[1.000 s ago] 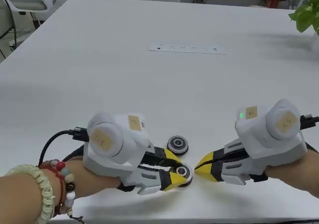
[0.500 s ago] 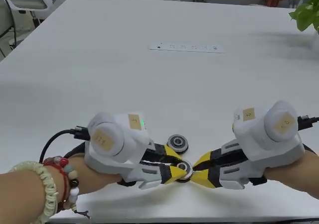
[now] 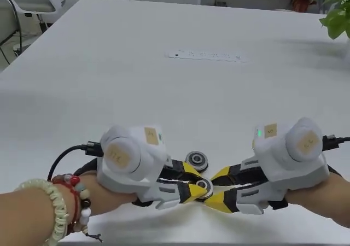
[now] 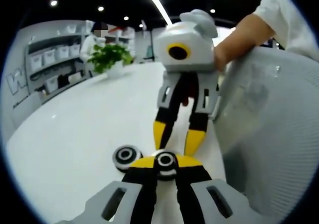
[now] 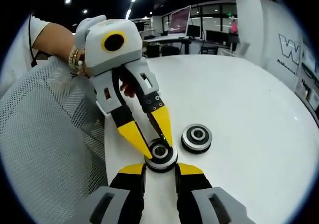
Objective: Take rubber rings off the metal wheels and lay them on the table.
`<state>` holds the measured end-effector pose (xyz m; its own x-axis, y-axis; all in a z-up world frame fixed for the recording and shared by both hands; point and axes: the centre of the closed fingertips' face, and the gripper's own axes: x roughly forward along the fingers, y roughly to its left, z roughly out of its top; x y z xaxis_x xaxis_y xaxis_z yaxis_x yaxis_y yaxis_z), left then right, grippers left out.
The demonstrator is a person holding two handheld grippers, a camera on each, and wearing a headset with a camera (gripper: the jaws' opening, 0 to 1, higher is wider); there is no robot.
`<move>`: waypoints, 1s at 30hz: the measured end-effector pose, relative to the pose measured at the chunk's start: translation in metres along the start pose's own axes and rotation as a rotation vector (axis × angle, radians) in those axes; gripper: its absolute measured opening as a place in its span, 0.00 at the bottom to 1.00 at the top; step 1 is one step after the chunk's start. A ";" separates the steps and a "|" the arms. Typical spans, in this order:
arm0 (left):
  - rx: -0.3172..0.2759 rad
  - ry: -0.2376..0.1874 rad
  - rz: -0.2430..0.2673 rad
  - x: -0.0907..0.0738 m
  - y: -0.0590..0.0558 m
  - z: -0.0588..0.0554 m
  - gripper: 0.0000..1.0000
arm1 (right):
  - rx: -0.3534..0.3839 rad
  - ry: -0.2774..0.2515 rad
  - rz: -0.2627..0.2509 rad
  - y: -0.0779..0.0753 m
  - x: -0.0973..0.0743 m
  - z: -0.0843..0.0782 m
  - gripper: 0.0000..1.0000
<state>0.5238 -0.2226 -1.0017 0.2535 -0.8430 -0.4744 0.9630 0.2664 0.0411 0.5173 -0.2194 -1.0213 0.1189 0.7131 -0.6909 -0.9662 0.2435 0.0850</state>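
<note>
The right gripper (image 3: 214, 187) has moved in from the right. Its parted jaws now straddle the wheel (image 3: 204, 186), which the left gripper (image 3: 192, 183) clamps at the table's (image 3: 164, 93) near edge (whether they pinch, I cannot tell). Ring-pulling looks imminent; wheel 2 (image 3: 196, 160) lies just beyond.

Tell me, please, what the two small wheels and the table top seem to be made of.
The gripped wheel and loose wheel: shiny silvery centre, likely metal; matt black outer band, probably rubber. The table top: smooth plain white with soft sheen, perhaps laminate or painted board; cannot tell which.
</note>
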 end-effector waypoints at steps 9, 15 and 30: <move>-0.006 0.001 0.004 0.000 0.000 0.000 0.13 | 0.001 0.014 0.000 0.000 -0.003 -0.002 0.15; -0.005 0.001 0.004 0.000 0.000 0.001 0.13 | 0.019 -0.004 0.001 0.003 0.003 0.003 0.24; -0.004 -0.001 0.003 -0.001 -0.001 0.001 0.13 | -0.001 0.020 0.007 0.001 -0.002 -0.001 0.17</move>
<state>0.5228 -0.2224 -1.0003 0.2564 -0.8426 -0.4736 0.9618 0.2709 0.0388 0.5157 -0.2213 -1.0206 0.1072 0.7016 -0.7045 -0.9672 0.2377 0.0896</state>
